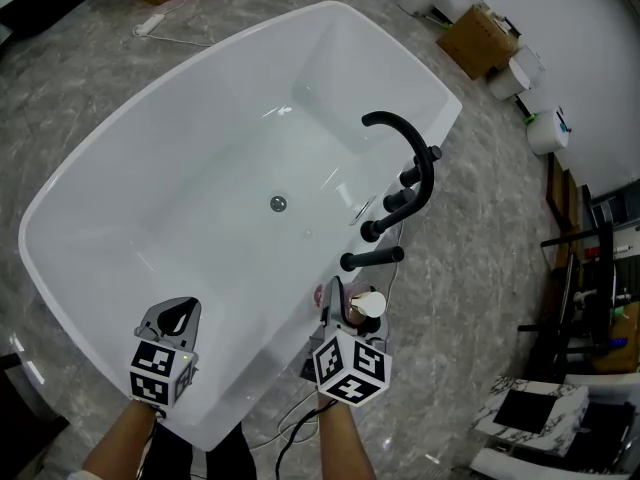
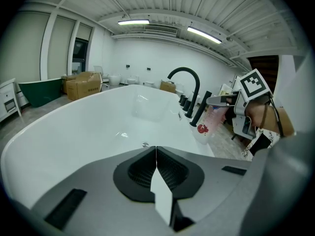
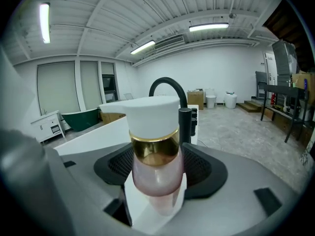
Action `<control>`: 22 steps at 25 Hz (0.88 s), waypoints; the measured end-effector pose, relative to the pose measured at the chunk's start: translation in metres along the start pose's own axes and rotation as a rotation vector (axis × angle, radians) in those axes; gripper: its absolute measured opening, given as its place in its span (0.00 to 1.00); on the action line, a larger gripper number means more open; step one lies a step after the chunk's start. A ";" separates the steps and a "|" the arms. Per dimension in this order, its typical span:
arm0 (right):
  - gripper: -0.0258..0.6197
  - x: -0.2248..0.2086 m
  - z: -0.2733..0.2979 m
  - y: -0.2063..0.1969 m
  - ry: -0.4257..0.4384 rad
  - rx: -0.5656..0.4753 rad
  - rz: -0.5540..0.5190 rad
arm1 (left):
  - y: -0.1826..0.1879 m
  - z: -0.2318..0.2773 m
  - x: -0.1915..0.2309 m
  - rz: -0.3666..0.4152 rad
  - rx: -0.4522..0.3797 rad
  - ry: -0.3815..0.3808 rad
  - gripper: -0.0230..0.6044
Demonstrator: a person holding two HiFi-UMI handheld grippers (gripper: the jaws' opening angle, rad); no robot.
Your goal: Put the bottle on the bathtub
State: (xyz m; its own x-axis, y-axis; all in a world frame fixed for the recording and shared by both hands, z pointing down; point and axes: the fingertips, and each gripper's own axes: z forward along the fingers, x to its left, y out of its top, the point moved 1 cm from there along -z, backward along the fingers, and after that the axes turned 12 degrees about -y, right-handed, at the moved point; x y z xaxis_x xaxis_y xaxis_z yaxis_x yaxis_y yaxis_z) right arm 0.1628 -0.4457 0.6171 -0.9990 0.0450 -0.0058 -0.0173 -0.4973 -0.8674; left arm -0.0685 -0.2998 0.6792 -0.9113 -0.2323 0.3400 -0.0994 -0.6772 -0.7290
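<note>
We record a grey marbled floor (image 1: 470,168) carrying a white freestanding bathtub (image 1: 200,158), which fills most of the head view; a cardboard box (image 1: 478,36) stands on the floor beyond the tub's far end.

A black arched faucet (image 1: 415,153) rises from the tub's right-hand rim, with black handles grouped at its base.

The left gripper (image 1: 178,316) hangs over the near end of the tub; its fingers (image 2: 135,168) are clenched together with nothing between them.

The right gripper (image 1: 350,303) sits at the near right rim, just short of the faucet handles; its fingers (image 3: 204,168) stand released, one on each side of the bottle and not pressing on it.

The bottle (image 3: 156,171) is upright between those fingers, at the tub's right rim near the faucet; it has a pale pink body, a gold collar and a white pump cap; whether its base rests fully on the rim we cannot tell.

A round metal drain (image 1: 278,203) lies in the tub floor.
</note>
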 end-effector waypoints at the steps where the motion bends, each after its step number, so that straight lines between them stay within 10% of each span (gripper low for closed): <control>1: 0.49 -0.001 -0.001 0.001 -0.001 -0.002 0.003 | 0.001 -0.001 0.000 0.001 0.000 0.000 0.07; 22: 0.52 -0.018 -0.043 -0.014 0.002 0.067 0.085 | 0.024 -0.026 -0.025 0.060 -0.002 -0.027 0.06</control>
State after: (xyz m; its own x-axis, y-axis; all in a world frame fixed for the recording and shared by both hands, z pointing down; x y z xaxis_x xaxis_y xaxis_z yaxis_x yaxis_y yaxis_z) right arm 0.1830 -0.4022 0.6079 -0.9969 0.0013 -0.0793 0.0652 -0.5560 -0.8286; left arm -0.0586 -0.2920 0.6377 -0.9043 -0.2913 0.3120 -0.0458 -0.6605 -0.7494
